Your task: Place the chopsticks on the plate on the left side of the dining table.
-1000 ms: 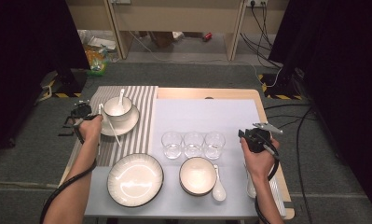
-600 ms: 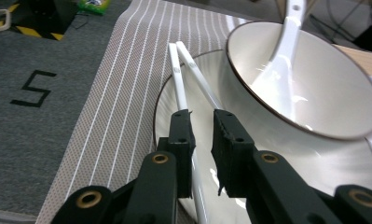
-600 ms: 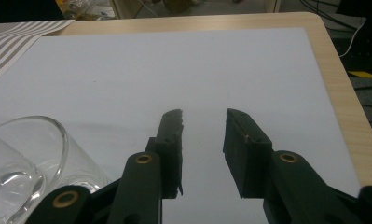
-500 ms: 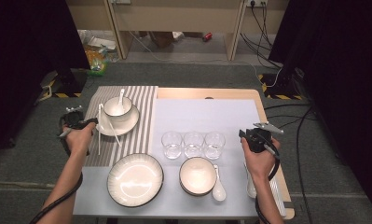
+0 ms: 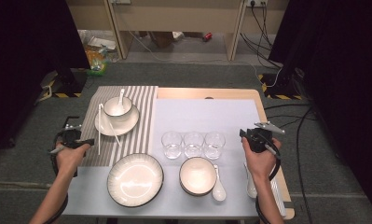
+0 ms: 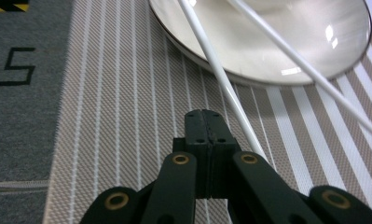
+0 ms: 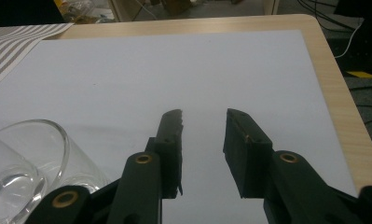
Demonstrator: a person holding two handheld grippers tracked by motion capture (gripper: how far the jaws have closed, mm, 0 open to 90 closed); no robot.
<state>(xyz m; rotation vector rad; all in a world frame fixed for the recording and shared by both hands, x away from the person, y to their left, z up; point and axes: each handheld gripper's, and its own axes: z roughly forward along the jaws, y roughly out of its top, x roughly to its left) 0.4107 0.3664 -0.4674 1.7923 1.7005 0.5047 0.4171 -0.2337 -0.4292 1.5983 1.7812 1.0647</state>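
- Hovering over the striped placemat (image 5: 137,121) at the table's left edge, the left gripper (image 5: 86,141) has its jaws pressed together w/ nothing between them; left gripper view shows them (image 6: 205,122) closed just beside one white chopstick (image 6: 221,79), tip not pinched.
- Two chopsticks (image 5: 100,128) lean across the saucer (image 5: 102,126), which carries a small bowl (image 5: 117,106) w/ a spoon (image 5: 121,97) standing in it.
- Right gripper (image 5: 242,134) is held at the table's right side, above the white mat (image 5: 207,114); jaws apart w/ a narrow gap, nothing held, seen clearly in right gripper view (image 7: 203,116).
- Three clear glasses (image 5: 193,143) sit in a row mid-table, left of the right gripper; nearest glass (image 7: 20,163) shows at the lower left of right gripper view.
- Front row: large ribbed plate (image 5: 135,179), then a bowl (image 5: 198,175), then a white soup spoon (image 5: 218,186) just beside the bowl.
- Another white utensil (image 5: 250,179) lies by the right hand (image 5: 259,161); can't tell what kind.
- Left hand (image 5: 68,156) grips its tool near the placemat's corner.
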